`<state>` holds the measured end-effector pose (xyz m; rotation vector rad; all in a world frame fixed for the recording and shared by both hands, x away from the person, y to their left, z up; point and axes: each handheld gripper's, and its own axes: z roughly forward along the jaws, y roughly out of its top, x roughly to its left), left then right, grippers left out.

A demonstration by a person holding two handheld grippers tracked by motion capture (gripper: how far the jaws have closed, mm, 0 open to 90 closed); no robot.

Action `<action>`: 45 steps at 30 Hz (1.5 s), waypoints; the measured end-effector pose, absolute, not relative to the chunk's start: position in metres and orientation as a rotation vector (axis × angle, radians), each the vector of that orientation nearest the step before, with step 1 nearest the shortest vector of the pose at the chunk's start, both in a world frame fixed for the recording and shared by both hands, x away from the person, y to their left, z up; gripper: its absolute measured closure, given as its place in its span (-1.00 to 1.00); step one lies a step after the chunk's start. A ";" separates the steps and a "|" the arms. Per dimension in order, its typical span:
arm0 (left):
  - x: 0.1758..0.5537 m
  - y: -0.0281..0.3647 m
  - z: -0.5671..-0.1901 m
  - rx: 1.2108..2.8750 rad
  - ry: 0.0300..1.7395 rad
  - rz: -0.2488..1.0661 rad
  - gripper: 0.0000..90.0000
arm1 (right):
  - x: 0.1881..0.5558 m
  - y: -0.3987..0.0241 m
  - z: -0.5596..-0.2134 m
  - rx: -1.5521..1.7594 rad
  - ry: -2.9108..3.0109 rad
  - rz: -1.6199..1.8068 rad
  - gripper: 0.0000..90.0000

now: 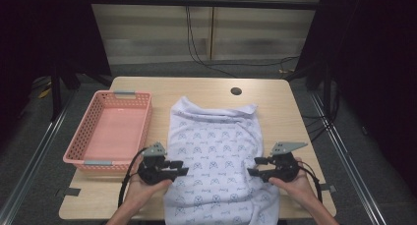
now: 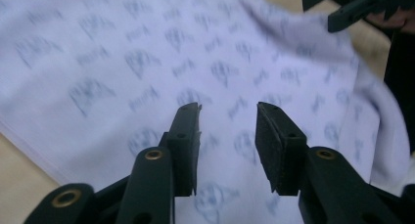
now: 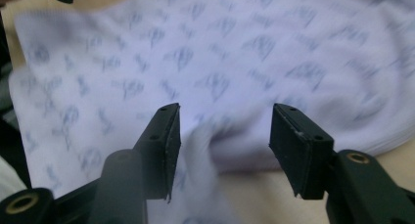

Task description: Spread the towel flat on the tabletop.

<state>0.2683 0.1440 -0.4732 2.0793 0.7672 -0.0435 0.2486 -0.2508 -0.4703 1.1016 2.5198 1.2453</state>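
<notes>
At the near edge of the table, two hands each hold a black two-jaw gripper, one on either side of a white cloth printed with small blue-grey emblems (image 1: 216, 151). The left gripper (image 1: 183, 168) lies level and points inward at the cloth's left edge; in the left gripper view (image 2: 227, 136) its jaws stand apart with printed fabric lying flat behind the gap and nothing pinched between the pads. The right gripper (image 1: 252, 166) mirrors it at the cloth's right edge; in the right gripper view (image 3: 222, 141) its jaws are spread wider, with a raised fold of the cloth in front of the gap, and the pads press on nothing.

The cloth is spread lengthwise down the middle of the light wooden table (image 1: 275, 95), its near end hanging over the front edge, its far end slightly rumpled.

To the left of the cloth, just beside it, a pink perforated plastic basket with grey handles (image 1: 83, 136) sits on the table's left side, with nothing in it. Beyond the cloth, a small dark round hole (image 1: 236, 91) shows in the tabletop. Black cables (image 1: 196, 53) trail across the floor behind the table.
</notes>
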 end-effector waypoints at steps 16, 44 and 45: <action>0.250 0.141 -0.495 2.242 0.736 -0.057 0.80 | 0.211 -0.283 -0.475 1.213 2.522 1.167 0.87; 0.285 0.138 -0.497 2.173 0.830 -0.053 0.47 | 0.260 -0.256 -0.484 1.115 2.527 1.086 0.17; 0.286 0.138 -0.497 2.174 0.829 -0.061 0.47 | 0.262 -0.253 -0.488 1.096 2.528 1.031 0.17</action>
